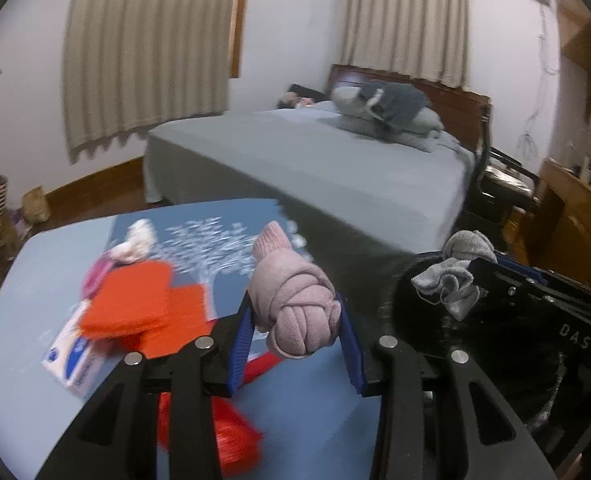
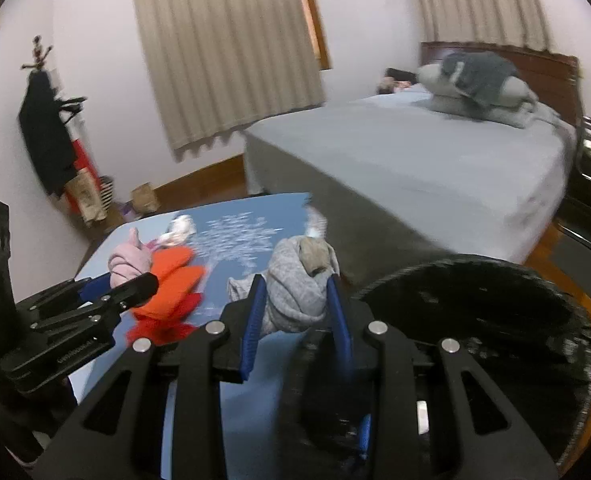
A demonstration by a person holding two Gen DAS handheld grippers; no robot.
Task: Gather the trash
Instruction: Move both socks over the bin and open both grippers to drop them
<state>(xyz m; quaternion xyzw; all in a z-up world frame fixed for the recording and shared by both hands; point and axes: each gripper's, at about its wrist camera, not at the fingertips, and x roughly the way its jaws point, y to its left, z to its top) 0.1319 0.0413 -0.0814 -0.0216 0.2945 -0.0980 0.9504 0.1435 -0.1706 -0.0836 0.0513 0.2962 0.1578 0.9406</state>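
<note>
Two held socks (image 1: 295, 304) (image 2: 299, 288), seemingly near bin rim (image 2: 475, 264).

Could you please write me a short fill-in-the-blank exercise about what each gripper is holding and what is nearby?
1. The left gripper holds a knotted ____ sock bundle.
2. The right gripper holds a knotted ____ sock bundle.
3. The round black bin stands to the ____ of the right gripper.
4. The folded orange cloths lie on the light ____ table.

Missing words: pink; grey; right; blue
</note>
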